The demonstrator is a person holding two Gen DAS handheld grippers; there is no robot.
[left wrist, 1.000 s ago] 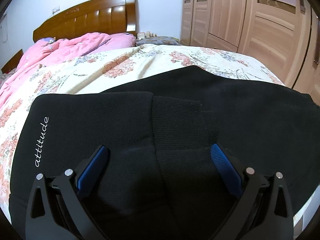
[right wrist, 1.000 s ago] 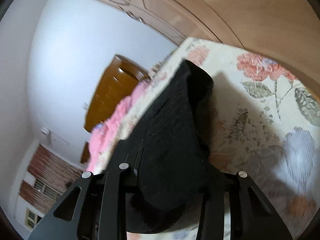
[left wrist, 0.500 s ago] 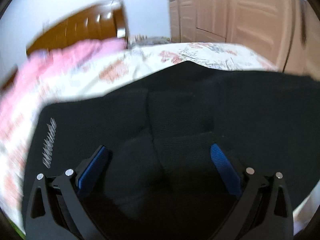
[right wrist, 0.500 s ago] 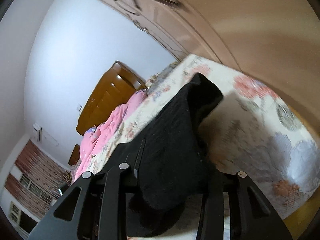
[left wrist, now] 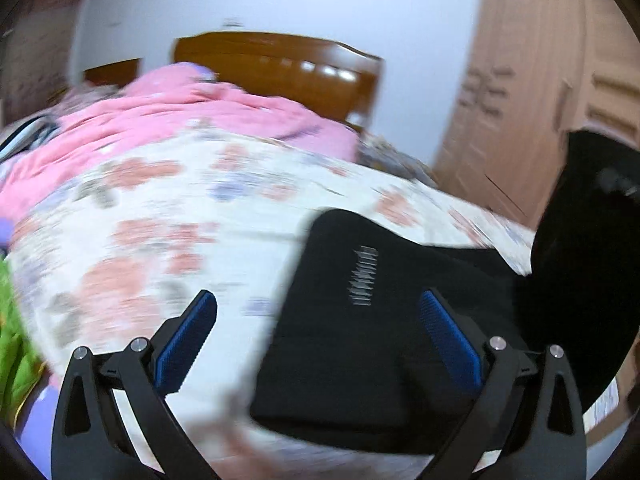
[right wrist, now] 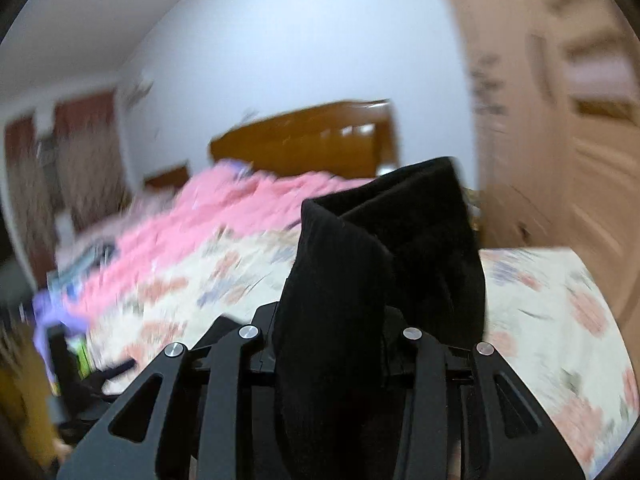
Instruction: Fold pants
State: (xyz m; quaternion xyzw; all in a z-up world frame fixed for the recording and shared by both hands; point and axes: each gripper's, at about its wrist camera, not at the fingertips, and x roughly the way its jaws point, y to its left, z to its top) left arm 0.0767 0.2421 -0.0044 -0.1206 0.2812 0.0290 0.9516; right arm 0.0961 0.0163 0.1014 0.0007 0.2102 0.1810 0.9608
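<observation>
The black pants [left wrist: 352, 328] with small white lettering lie on the floral bedspread [left wrist: 160, 216], seen low and right in the blurred left wrist view. My left gripper [left wrist: 320, 332] is open and empty above their left edge. One end of the pants rises at the far right of that view [left wrist: 580, 280]. My right gripper [right wrist: 340, 344] is shut on that lifted black fabric [right wrist: 384, 264], which hangs out in front of its jaws. Its fingertips are hidden by the cloth.
A pink quilt [left wrist: 180, 108] is heaped at the head of the bed before a wooden headboard [left wrist: 280, 64]. A light wooden wardrobe [left wrist: 540, 80] stands on the right. A green cloth [left wrist: 12, 340] lies at the left edge.
My left gripper has swung left, so the pants now sit at its right. My right gripper has lifted and turned with the pants end, now facing the headboard.
</observation>
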